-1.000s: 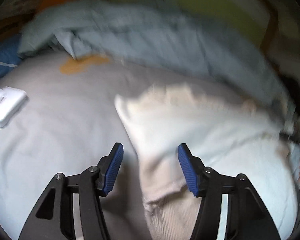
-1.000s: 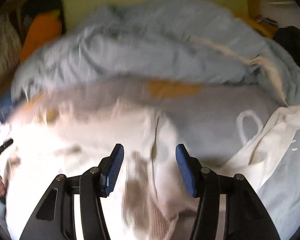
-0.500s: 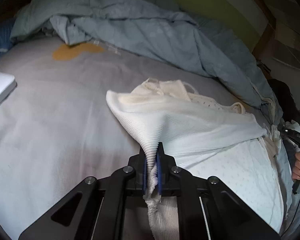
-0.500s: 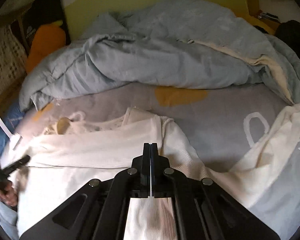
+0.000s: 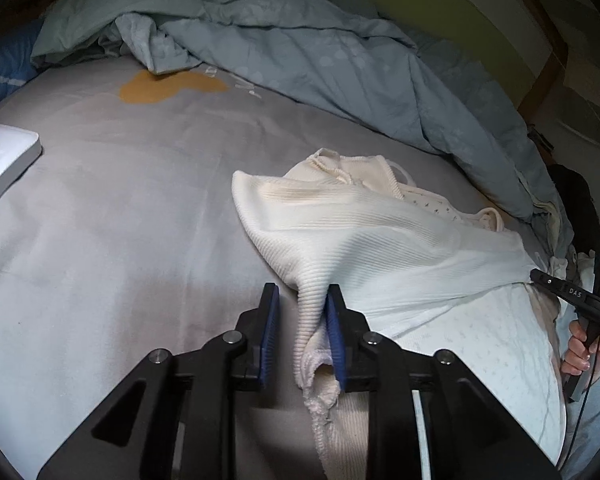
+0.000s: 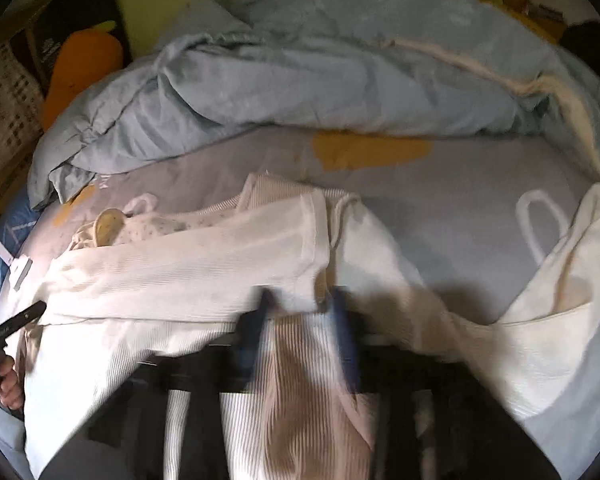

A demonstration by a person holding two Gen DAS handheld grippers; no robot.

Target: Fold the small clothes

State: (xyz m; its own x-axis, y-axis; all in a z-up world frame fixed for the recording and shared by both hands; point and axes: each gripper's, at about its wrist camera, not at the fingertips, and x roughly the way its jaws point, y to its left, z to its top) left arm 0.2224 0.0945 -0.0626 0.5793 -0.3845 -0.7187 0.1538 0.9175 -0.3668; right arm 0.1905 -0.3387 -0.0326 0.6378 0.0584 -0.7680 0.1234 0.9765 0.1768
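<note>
1. Left claw (image 5: 300,320): jaws partly apart, blue pads w/ a gap between them. A bunched ridge of the cream ribbed top (image 5: 340,224) runs up through the gap, touching the right pad; left pad is clear of the cloth. No firm pinch visible.
2. Right claw (image 6: 304,320): blurred in its own view, jaws apart, ribbed fabric lying between & under them. In the left wrist view its black tip sits at the garment's right end, but contact there is too small to tell.
3. Ribbed top lies crumpled across the middle of the bed (image 5: 100,200), on the grey sheet, stretched between the 2 claws. A dotted white garment (image 5: 480,352) lies under it toward the near edge.
4. Blue-grey duvet (image 5: 300,40) heaped along the far edge of the bed.
5. White box (image 5: 4,164) near the left edge, well apart from the clothes.
6. Another cream garment (image 6: 560,300) at the right edge of the bed.
</note>
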